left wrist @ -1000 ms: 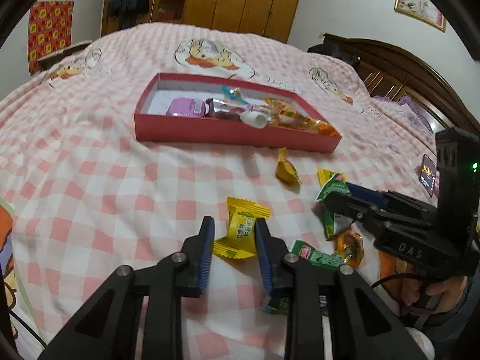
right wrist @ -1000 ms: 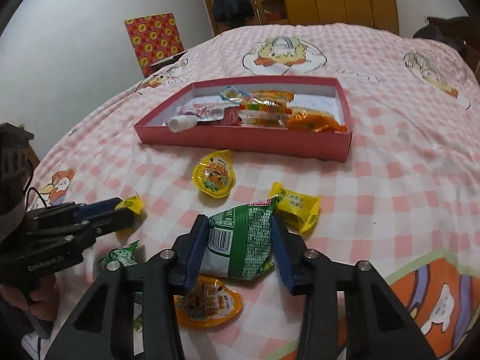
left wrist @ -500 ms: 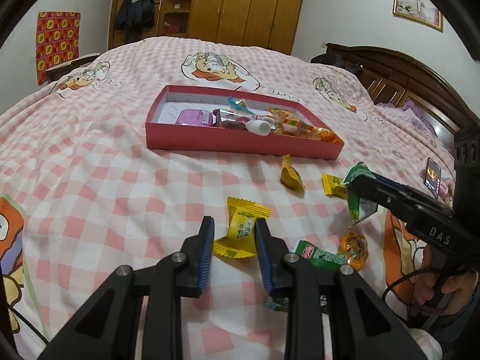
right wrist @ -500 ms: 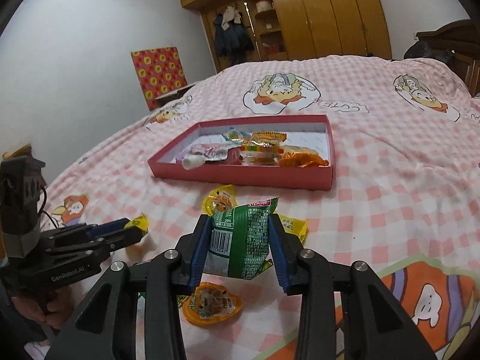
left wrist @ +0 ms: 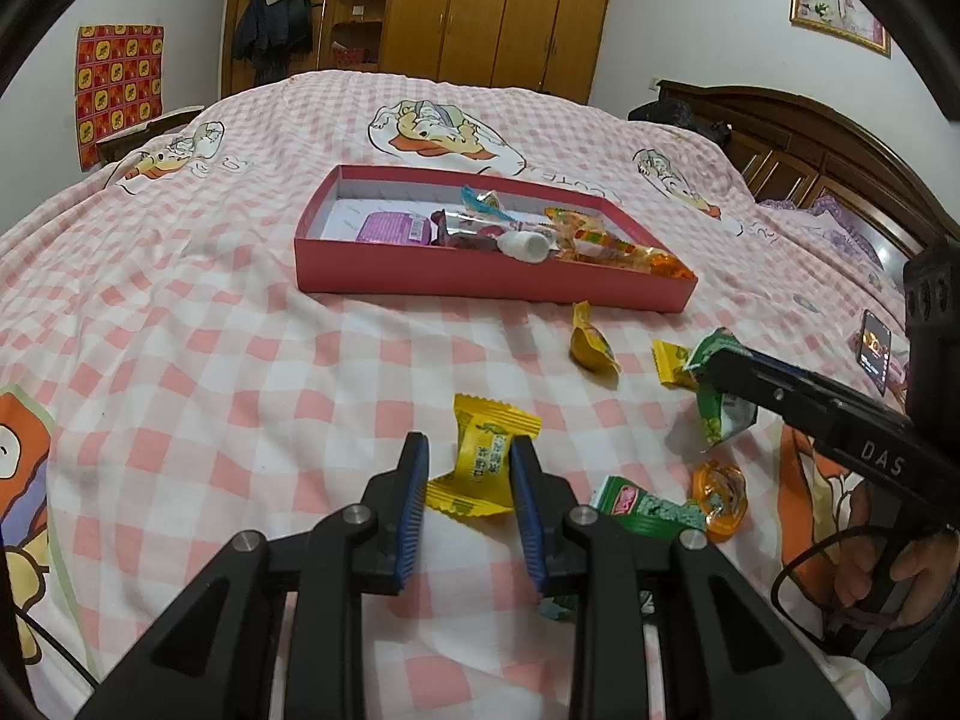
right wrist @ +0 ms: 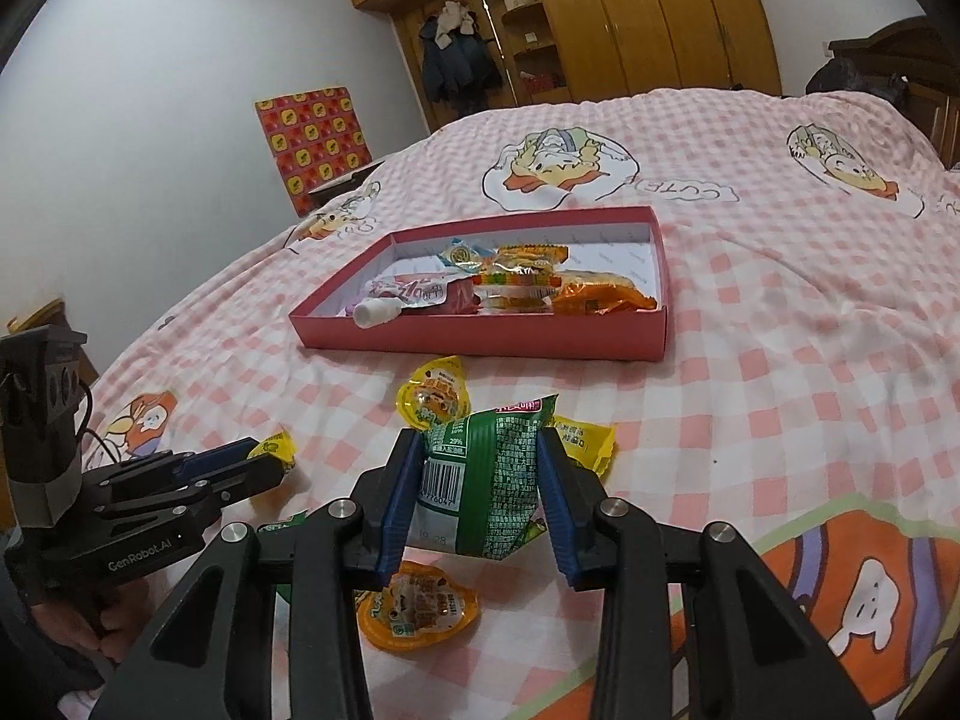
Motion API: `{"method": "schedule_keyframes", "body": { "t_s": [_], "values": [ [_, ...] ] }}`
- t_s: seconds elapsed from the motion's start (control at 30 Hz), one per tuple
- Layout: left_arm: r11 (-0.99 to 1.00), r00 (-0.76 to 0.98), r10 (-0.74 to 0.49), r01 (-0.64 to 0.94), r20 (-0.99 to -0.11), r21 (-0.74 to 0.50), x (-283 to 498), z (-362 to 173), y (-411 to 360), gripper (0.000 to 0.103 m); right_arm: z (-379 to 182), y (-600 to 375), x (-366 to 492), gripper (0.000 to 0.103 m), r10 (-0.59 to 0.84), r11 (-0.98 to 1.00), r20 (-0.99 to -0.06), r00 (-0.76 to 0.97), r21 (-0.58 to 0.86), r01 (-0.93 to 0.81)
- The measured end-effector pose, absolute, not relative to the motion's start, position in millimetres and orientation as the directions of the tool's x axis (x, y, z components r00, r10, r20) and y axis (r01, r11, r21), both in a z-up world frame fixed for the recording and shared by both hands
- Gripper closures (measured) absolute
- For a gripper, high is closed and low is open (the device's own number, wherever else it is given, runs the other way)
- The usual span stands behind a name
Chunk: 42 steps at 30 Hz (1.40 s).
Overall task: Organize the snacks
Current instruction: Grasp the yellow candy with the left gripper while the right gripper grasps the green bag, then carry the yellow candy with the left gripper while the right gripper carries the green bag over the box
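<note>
The right gripper [right wrist: 478, 489] pinches a green packet [right wrist: 487, 483] by its sides, off the bed [right wrist: 780, 324], long axis running away toward the red box [right wrist: 480, 342]. The left gripper [left wrist: 469, 495] clamps a yellow candy [left wrist: 483, 463], twisted ends fore and aft. More snacks lie between the grippers and the box.

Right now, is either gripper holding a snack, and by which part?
Both are. The left gripper clamps the yellow candy across its middle. The right gripper pinches the green packet by its two side edges, lifted off the bed.
</note>
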State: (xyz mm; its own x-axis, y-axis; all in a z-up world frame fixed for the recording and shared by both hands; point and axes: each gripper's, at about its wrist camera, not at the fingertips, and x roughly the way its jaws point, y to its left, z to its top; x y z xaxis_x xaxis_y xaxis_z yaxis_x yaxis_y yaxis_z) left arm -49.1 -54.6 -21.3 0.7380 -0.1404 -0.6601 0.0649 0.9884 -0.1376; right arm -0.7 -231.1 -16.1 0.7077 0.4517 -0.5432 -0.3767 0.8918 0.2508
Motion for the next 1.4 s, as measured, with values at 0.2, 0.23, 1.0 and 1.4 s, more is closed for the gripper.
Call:
{"method": "schedule_keyframes", "body": {
  "t_s": [0.2,0.23,1.0,1.4],
  "values": [
    [0.987,0.745,-0.145,0.066,-0.652,-0.144,-50.1,-20.2,-54.5,0.074,-16.1,-231.1,-0.3,0.064,0.452,0.891,-0.544,0.707,0.251,-0.378],
    [0.987,0.745,-0.145,0.066,-0.651,-0.144,-50.2,-20.2,-54.3,0.074,-16.4,-231.5,0.1,0.064,0.453,0.891,-0.544,0.706,0.252,-0.378],
    [0.978,0.767,-0.208,0.152,-0.607,-0.143,-15.7,27.2,-68.7,0.074,1.2,-244.8,19.4,0.064,0.533,0.842,-0.457,0.712,0.371,-0.393],
    [0.985,0.764,-0.170,0.125,-0.622,-0.116,39.3,23.0,-87.1,0.074,13.5,-240.5,48.2,0.064,0.530,0.843,-0.441,0.724,0.364,-0.396]
  ]
}}
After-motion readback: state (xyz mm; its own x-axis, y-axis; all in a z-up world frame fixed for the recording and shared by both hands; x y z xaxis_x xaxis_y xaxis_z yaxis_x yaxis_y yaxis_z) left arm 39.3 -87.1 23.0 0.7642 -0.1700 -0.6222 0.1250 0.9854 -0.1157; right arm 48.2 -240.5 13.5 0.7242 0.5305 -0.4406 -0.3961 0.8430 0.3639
